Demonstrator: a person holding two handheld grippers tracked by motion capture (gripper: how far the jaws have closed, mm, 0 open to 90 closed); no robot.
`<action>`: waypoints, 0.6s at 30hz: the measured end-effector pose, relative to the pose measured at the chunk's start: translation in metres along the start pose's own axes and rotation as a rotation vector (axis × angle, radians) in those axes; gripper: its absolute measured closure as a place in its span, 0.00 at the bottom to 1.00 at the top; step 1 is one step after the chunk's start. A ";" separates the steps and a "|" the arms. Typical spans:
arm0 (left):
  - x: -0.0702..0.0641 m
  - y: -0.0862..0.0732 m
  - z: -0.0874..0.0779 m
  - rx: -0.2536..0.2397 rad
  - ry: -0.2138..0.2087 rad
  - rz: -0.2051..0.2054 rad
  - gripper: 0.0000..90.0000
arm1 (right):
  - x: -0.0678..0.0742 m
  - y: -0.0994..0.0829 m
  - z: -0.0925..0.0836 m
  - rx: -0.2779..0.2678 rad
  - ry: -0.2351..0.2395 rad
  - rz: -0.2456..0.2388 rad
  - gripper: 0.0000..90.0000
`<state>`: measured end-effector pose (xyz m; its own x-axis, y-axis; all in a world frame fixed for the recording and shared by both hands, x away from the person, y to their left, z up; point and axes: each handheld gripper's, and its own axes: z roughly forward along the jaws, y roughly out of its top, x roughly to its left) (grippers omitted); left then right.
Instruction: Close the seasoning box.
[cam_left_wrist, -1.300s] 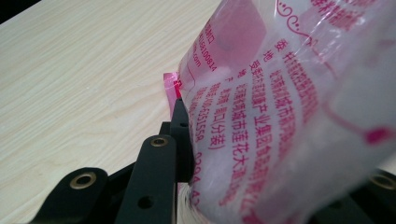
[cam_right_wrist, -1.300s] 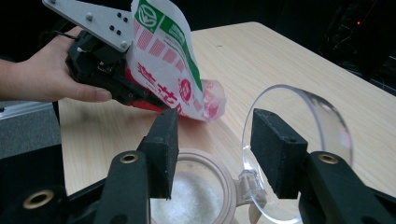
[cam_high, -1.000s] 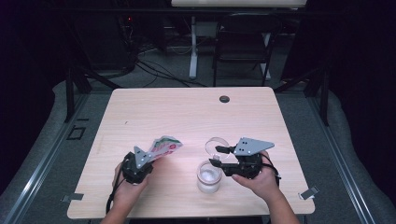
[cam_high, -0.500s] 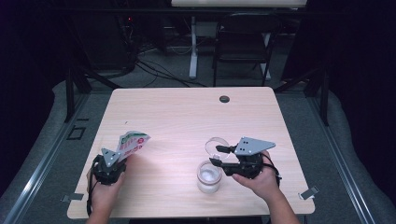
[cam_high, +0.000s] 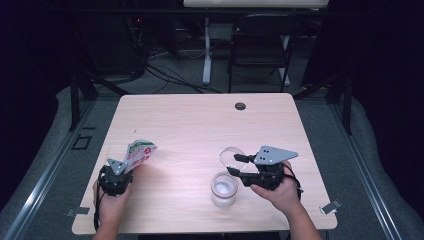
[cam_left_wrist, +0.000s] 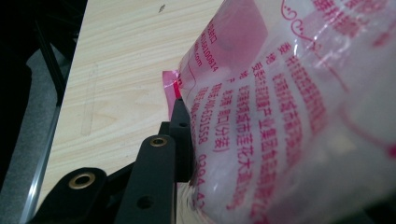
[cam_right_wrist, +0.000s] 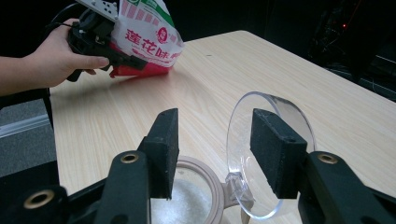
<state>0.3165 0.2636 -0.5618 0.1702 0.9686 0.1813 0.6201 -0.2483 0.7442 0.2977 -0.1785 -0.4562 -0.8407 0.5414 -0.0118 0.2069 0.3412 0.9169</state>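
Observation:
My left gripper (cam_high: 130, 164) is near the table's front left, shut on a white, pink and green plastic bag (cam_high: 140, 151) of white powder. The bag (cam_left_wrist: 289, 116) is tilted, with red print on it, and it hides the far jaw. An open jar (cam_high: 223, 188) with white powder inside stands at the front right. Its clear hinged lid (cam_high: 232, 156) is raised. My right gripper (cam_high: 236, 165) is just right of the jar, open. In the right gripper view the jar (cam_right_wrist: 191, 191) lies below the jaws and the lid (cam_right_wrist: 243, 140) stands upright behind the right jaw.
The wooden table (cam_high: 200, 125) has a small black disc (cam_high: 240, 106) near its far edge. A dark chair (cam_high: 260, 50) and cables are on the floor beyond it. Metal clips (cam_high: 330, 206) sit at the front corners.
My left gripper has carried the bag leftward from near the table's middle to the front left and slightly down. The right gripper, jar and lid have stayed put.

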 end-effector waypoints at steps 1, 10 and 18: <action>0.000 0.000 0.000 0.003 0.000 -0.005 0.80 | 0.000 0.000 0.000 0.003 -0.003 -0.001 0.58; 0.003 -0.002 0.002 0.012 -0.007 -0.023 0.80 | -0.001 -0.001 0.000 0.004 -0.008 -0.001 0.58; 0.004 -0.003 0.002 0.012 -0.011 -0.040 0.79 | -0.001 -0.001 0.000 0.005 -0.010 0.001 0.57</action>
<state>0.3173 0.2680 -0.5645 0.1535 0.9775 0.1444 0.6360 -0.2095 0.7427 0.2983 -0.1794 -0.4570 -0.8355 0.5493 -0.0148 0.2102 0.3445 0.9149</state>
